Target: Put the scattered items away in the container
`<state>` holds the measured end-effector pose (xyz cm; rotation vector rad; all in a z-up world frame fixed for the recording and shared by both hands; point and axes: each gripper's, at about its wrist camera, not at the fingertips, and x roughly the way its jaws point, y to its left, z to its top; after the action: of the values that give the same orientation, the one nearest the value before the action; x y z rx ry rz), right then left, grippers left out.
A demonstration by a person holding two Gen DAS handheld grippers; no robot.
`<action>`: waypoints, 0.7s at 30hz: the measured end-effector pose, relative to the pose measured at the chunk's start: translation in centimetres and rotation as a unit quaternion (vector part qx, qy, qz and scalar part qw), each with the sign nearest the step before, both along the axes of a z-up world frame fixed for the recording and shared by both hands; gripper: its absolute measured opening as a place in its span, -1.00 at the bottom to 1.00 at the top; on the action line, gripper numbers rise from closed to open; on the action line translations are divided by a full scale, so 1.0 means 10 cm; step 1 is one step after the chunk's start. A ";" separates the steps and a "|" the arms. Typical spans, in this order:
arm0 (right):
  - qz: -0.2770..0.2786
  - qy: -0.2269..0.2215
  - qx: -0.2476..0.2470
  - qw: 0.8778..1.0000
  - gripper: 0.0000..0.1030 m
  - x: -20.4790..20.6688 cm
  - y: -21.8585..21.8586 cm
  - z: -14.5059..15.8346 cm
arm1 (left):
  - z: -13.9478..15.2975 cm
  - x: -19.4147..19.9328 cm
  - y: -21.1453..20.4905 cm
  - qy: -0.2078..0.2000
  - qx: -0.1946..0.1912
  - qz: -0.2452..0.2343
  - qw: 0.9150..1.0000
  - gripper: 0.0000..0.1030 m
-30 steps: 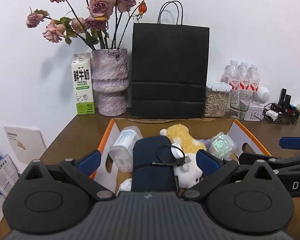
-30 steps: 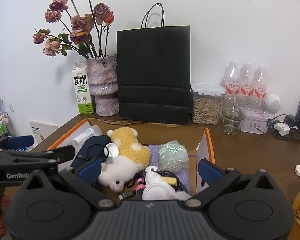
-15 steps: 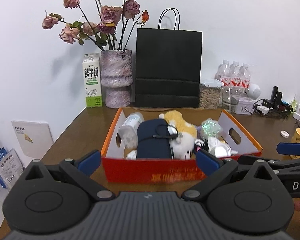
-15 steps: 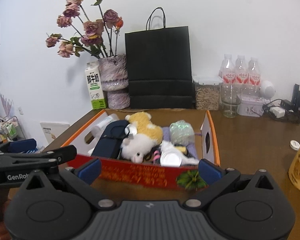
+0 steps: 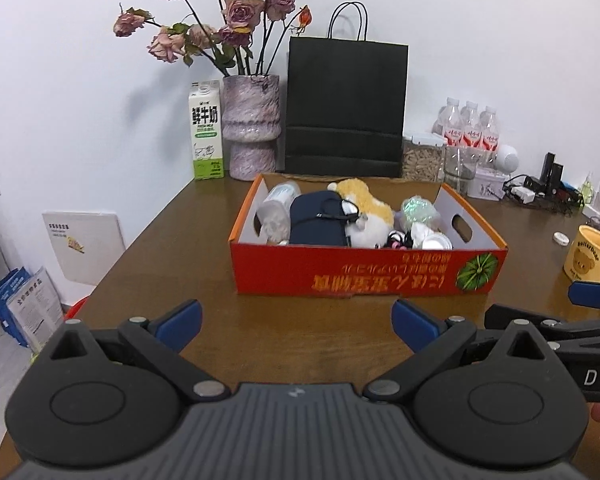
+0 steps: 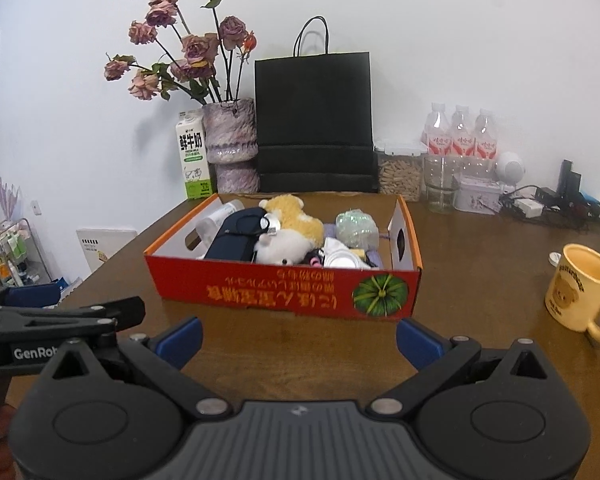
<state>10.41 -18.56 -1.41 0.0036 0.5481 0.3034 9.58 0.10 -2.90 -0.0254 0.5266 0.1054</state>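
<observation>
1. With both tools held back from the box, I log the left gripper (image 5: 296,322) as spread wide and carrying nothing, its blue pads hanging over bare wood.
2. Right gripper (image 6: 298,338): likewise spread, nothing between the pads, poised short of the box's near wall.
3. Container: red cardboard box (image 5: 364,270) with orange rim, standing mid-surface (image 5: 172,264), open side up.
4. Contents, as seen: navy pouch (image 5: 318,224) with a black cable across it, white bottle (image 5: 278,210) lying at the left end, yellow-and-white plush toy (image 5: 370,210), iridescent wrapped ball (image 5: 418,210), small white and pink oddments at the near right corner.
5. Loose candidates: yellow bear mug (image 6: 580,288) and a small white cap (image 6: 555,258), both to the right and well apart from the box. Whether they count as scattered items, I cannot tell.
6. Step, by my judgement: the gathering looks essentially complete.
7. Next move, if any: swing the right gripper toward the cap, which is low and thin and calls for a flat, careful pinch.
</observation>
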 end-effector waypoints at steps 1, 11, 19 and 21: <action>-0.001 0.001 -0.002 1.000 1.00 -0.04 0.01 -0.01 | -0.01 -0.03 0.00 0.002 0.002 0.002 1.000 1.00; 0.004 0.004 -0.008 1.000 1.00 -0.25 0.04 -0.04 | -0.04 -0.21 0.00 0.009 0.011 0.010 1.000 1.00; 0.002 0.000 -0.010 1.000 1.00 -0.29 0.01 -0.03 | -0.03 -0.26 -0.02 0.006 0.014 0.009 1.000 1.00; 0.002 0.000 -0.010 1.000 1.00 -0.30 0.01 -0.02 | -0.02 -0.26 -0.02 0.006 0.014 0.009 1.000 1.00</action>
<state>7.44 -18.46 -1.64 -0.0170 0.5516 0.3019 6.95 -0.11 -3.13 -0.0022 0.5376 0.1302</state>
